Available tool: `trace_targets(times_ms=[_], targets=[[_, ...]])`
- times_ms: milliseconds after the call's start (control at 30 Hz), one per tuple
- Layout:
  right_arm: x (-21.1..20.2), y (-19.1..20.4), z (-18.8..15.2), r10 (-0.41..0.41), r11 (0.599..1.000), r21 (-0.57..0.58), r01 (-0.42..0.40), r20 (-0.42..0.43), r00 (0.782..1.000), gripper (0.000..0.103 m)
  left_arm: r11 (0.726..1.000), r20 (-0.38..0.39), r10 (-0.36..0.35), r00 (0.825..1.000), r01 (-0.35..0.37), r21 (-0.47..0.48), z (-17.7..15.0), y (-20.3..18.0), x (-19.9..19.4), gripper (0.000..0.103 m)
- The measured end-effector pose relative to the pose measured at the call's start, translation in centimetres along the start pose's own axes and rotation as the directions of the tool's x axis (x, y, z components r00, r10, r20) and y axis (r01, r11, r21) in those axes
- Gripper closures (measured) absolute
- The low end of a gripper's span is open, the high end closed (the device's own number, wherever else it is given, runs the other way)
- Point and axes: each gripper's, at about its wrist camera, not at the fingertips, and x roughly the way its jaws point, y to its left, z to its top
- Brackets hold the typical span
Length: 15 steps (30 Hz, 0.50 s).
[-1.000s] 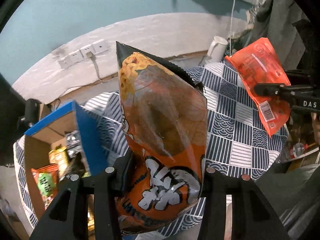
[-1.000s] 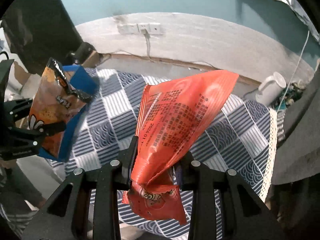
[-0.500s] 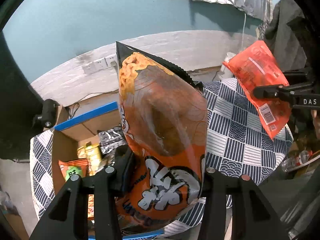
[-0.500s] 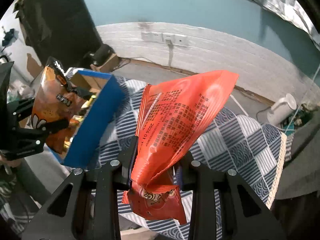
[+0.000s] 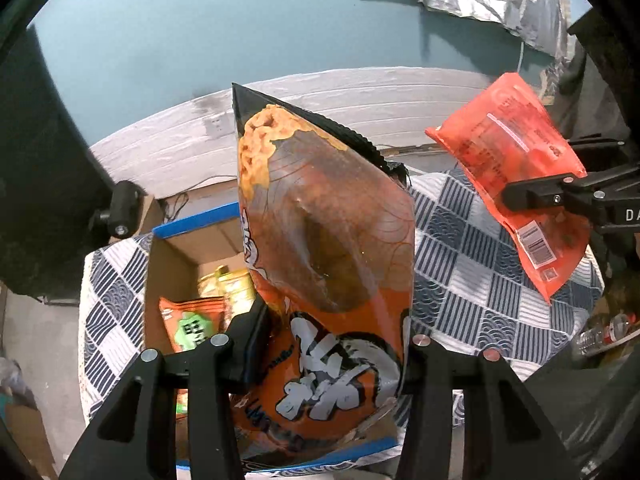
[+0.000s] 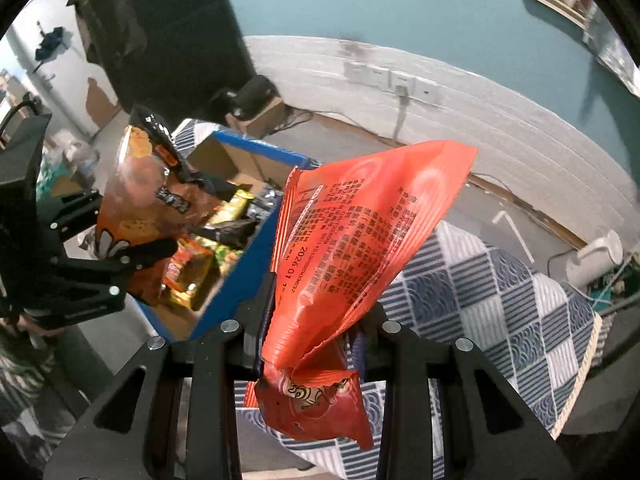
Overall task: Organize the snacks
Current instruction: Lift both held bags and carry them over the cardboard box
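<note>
Left gripper (image 5: pixel 332 344) clamps the orange snack bag (image 5: pixel 324 248); right gripper (image 6: pixel 312 328) pinches the red packet (image 6: pixel 360 240) by a crumpled edge, which could slip before reaching the blue box (image 5: pixel 192 224) at centre left.

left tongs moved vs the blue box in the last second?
Yes. In the left wrist view the left tongs, shut on the orange chip bag, now sit above the blue box, which earlier lay off to the left.
</note>
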Motion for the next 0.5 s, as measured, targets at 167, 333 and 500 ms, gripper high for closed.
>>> trace_targets(times_ms=[167,333,500], targets=[[1.9,2.5,1.8,0.035,0.999,-0.025,-0.035,-0.025,0.999,0.072,0.999,-0.015,0.011,1.000,-0.012,-0.034,-0.9,2.3,0.4,0.055],[4.1,4.9,3.4,0.056,0.998,-0.040,-0.058,-0.051,0.997,0.072,0.997,-0.032,0.023,0.999,-0.025,-0.077,-1.8,5.0,1.1,0.055],[6.4,6.8,4.4,0.075,0.996,-0.033,-0.078,-0.094,0.993,0.072,0.991,-0.058,0.034,0.998,-0.041,-0.126,-2.7,7.7,1.9,0.055]])
